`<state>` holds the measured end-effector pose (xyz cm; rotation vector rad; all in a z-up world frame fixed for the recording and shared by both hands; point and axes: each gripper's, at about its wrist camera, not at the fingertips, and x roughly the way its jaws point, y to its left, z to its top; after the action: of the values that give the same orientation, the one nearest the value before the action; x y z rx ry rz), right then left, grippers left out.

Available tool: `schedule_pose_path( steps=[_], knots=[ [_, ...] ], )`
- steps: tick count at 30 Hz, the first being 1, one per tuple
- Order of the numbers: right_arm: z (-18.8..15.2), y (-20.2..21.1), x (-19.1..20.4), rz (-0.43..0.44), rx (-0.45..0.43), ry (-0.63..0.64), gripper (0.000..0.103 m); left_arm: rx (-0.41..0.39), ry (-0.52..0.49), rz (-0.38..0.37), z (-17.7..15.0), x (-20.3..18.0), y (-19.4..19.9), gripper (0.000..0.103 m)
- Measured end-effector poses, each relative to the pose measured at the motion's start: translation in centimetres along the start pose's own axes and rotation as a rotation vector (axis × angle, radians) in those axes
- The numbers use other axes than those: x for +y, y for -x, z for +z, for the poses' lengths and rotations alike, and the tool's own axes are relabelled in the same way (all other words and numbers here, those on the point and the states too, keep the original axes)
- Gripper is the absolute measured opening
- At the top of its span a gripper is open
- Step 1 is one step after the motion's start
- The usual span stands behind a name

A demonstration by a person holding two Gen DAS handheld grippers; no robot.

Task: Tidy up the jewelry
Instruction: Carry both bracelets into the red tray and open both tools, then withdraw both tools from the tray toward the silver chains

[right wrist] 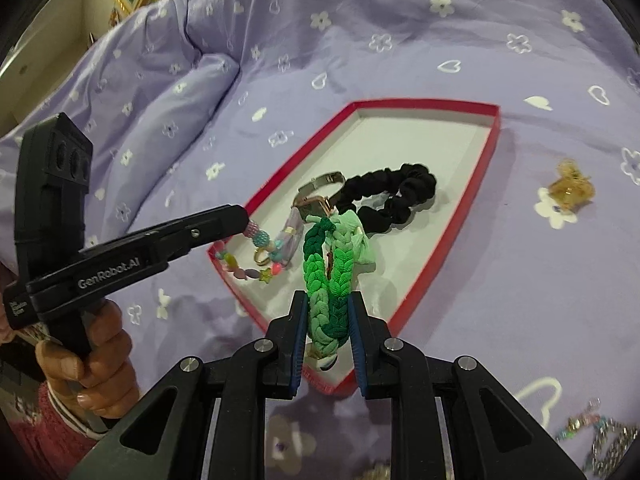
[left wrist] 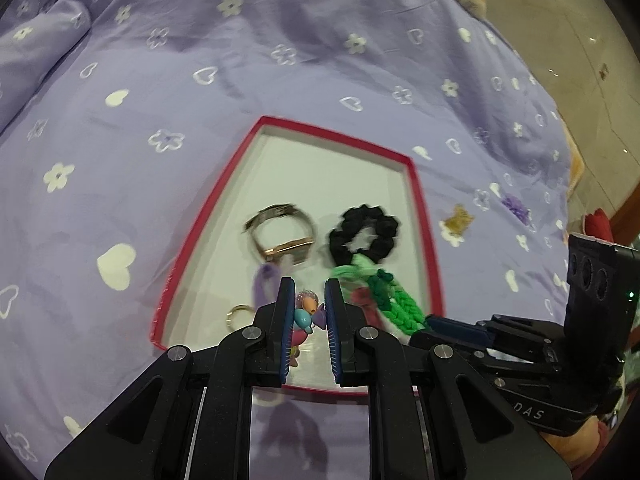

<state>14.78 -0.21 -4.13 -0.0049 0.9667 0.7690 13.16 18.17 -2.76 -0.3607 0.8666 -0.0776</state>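
A shallow red-rimmed box (left wrist: 208,200) (right wrist: 494,128) with a white floor lies on the purple bedspread. In it are a metal watch (left wrist: 280,232) (right wrist: 318,192), a black scrunchie (left wrist: 364,236) (right wrist: 396,196) and a small gold ring (left wrist: 238,314) (right wrist: 261,256). My left gripper (left wrist: 308,312) (right wrist: 244,220) is shut on a colourful bead bracelet (left wrist: 306,314) (right wrist: 260,240) that trails into the box's near corner. My right gripper (right wrist: 329,320) is shut on a green braided band (right wrist: 330,280) (left wrist: 384,292), whose far end rests on the box floor by the watch.
An amber hair claw (left wrist: 458,220) (right wrist: 568,184) lies on the bedspread to the right of the box, with a purple flower piece (left wrist: 516,206) beyond it. A chain and beads (right wrist: 600,436) sit at the lower right. A hand (right wrist: 92,356) grips the left tool's handle.
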Motion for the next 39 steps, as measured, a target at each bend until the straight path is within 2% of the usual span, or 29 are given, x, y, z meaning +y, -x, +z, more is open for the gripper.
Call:
schedule_pose_path(
  steps=[7,23,24,27,28,32,36,39],
  knots=[
    [0.3,-1.9,0.1,-0.008,0.048,0.024,0.020,0.035,0.045,0.038,-0.5,2.3,-1.6,0.013],
    [0.5,-2.0,0.2,-0.001,0.059,0.032,0.029,0.075,0.069,0.078,-1.0,3.0,-2.9,0.014],
    [0.5,-1.9,0.2,0.005,0.058,0.032,0.031,0.078,0.071,0.084,-1.0,3.0,-2.9,0.015],
    [0.4,-1.7,0.5,0.009,0.051,0.041,0.036,0.084,0.086,0.098,-1.1,3.2,-2.9,0.030],
    [0.3,-1.6,0.6,0.008,0.047,0.044,0.037,0.082,0.089,0.097,-1.1,3.2,-2.9,0.031],
    [0.0,-1.2,0.5,0.013,0.036,0.033,0.036,0.081,0.099,0.098,-1.2,3.2,-2.5,0.034],
    [-0.3,-0.1,0.5,0.018,0.012,0.023,0.037,0.071,0.104,0.101,-1.3,3.0,-1.8,0.042],
    [-0.6,1.1,0.1,0.018,-0.011,0.009,0.038,0.062,0.096,0.098,-1.4,2.5,-1.2,0.042]
  ],
)
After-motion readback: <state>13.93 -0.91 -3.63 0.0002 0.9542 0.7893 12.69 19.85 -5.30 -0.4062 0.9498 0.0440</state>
